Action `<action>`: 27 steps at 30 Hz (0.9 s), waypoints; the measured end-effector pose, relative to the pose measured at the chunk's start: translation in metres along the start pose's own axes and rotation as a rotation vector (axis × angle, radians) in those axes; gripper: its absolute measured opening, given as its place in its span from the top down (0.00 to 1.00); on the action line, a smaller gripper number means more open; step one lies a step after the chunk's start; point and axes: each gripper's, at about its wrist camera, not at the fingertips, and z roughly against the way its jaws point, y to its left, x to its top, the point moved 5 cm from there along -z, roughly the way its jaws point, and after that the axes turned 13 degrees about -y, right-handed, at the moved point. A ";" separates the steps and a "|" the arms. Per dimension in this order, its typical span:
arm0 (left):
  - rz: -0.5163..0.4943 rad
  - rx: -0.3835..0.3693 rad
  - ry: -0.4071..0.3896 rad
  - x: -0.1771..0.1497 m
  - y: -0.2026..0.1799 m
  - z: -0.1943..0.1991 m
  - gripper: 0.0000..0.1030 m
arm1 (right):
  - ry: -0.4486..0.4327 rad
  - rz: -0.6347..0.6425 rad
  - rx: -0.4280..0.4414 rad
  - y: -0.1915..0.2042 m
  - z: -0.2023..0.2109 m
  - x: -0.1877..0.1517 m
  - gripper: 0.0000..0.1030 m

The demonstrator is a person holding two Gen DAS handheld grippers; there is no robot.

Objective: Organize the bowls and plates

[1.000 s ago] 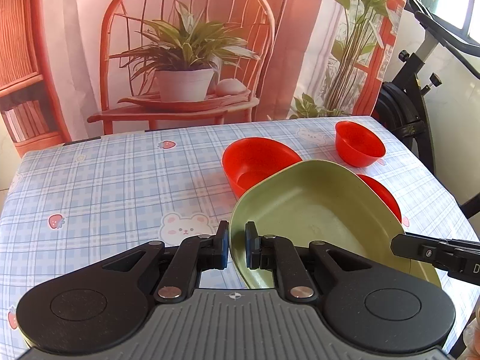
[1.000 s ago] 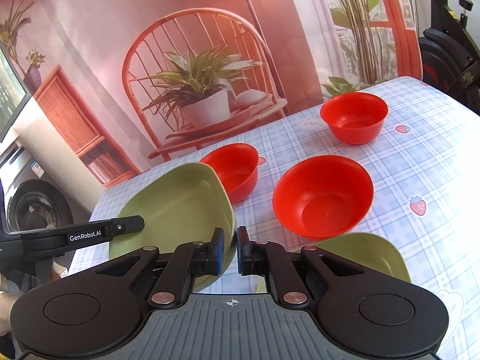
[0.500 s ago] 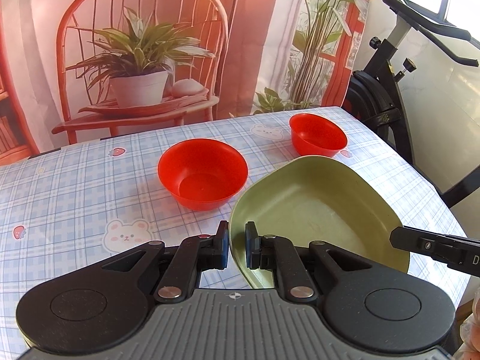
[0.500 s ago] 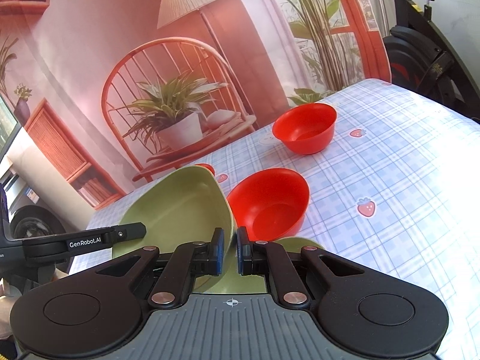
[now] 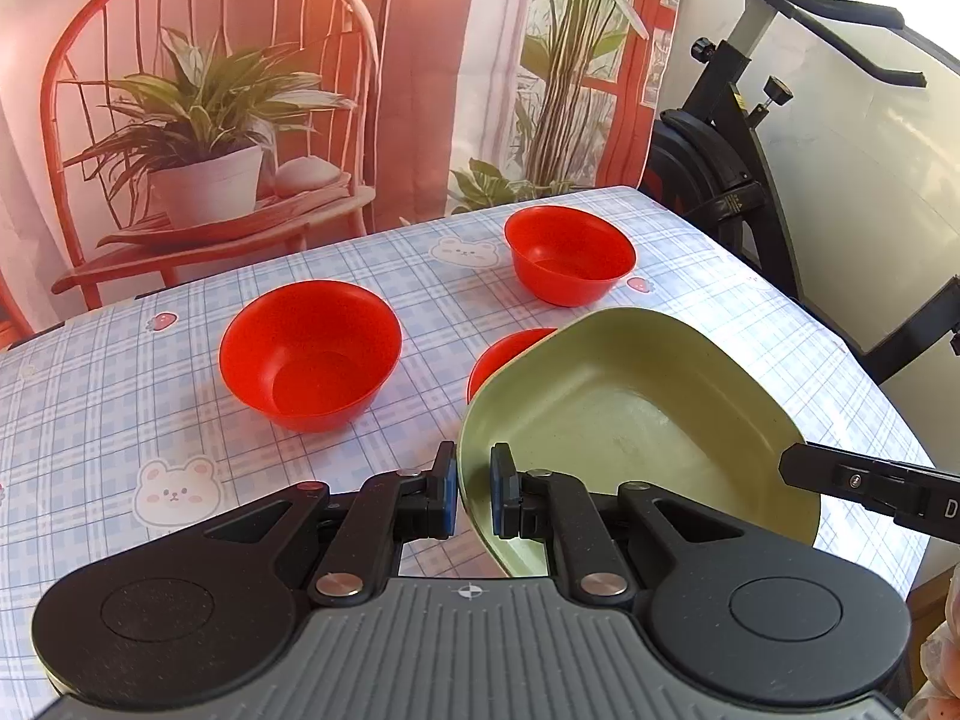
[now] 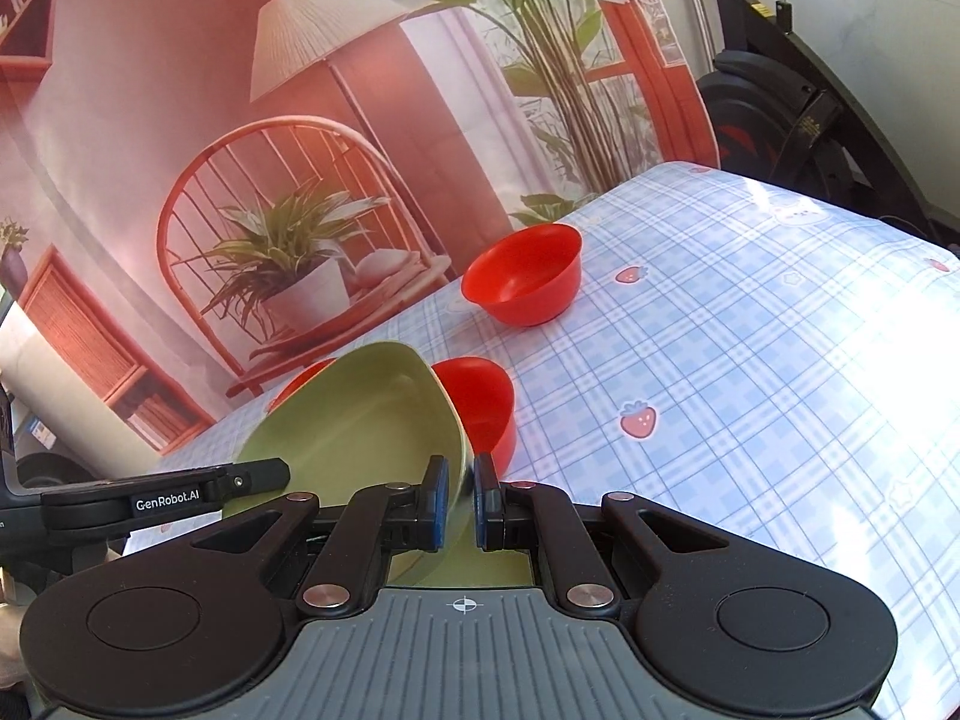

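Note:
A pale green plate (image 5: 630, 420) hangs tilted above the checked table (image 5: 120, 390), carried by both grippers. My left gripper (image 5: 474, 495) is shut on its near left rim. My right gripper (image 6: 459, 501) is shut on the opposite rim of the green plate (image 6: 354, 426), and one of its fingers (image 5: 870, 483) shows at the right of the left wrist view. Three red bowls stand on the cloth: a large one (image 5: 309, 354) at the left, a smaller one (image 5: 570, 264) farther back, and a third (image 5: 510, 354) half hidden behind the plate.
A printed backdrop of a chair and plants hangs along the table's far edge. An exercise bike (image 5: 750, 180) stands off the right corner. A strip of green (image 6: 480, 573) shows under my right gripper; I cannot tell what it is. The checked cloth (image 6: 750, 360) stretches to the right.
Both grippers have carried the green plate to the right across the table. The bowls have slid left in both views, and the third bowl now peeks out at the plate's left edge.

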 end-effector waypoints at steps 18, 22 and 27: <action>-0.031 -0.052 0.024 -0.002 -0.024 -0.011 0.89 | -0.003 -0.014 -0.036 -0.029 0.018 -0.002 0.92; -0.034 -0.064 0.032 -0.006 -0.030 -0.011 0.89 | 0.004 -0.013 -0.050 -0.035 0.024 -0.005 0.92; -0.037 -0.068 0.042 -0.013 -0.031 -0.008 0.89 | 0.035 -0.015 -0.048 -0.040 0.032 -0.014 0.92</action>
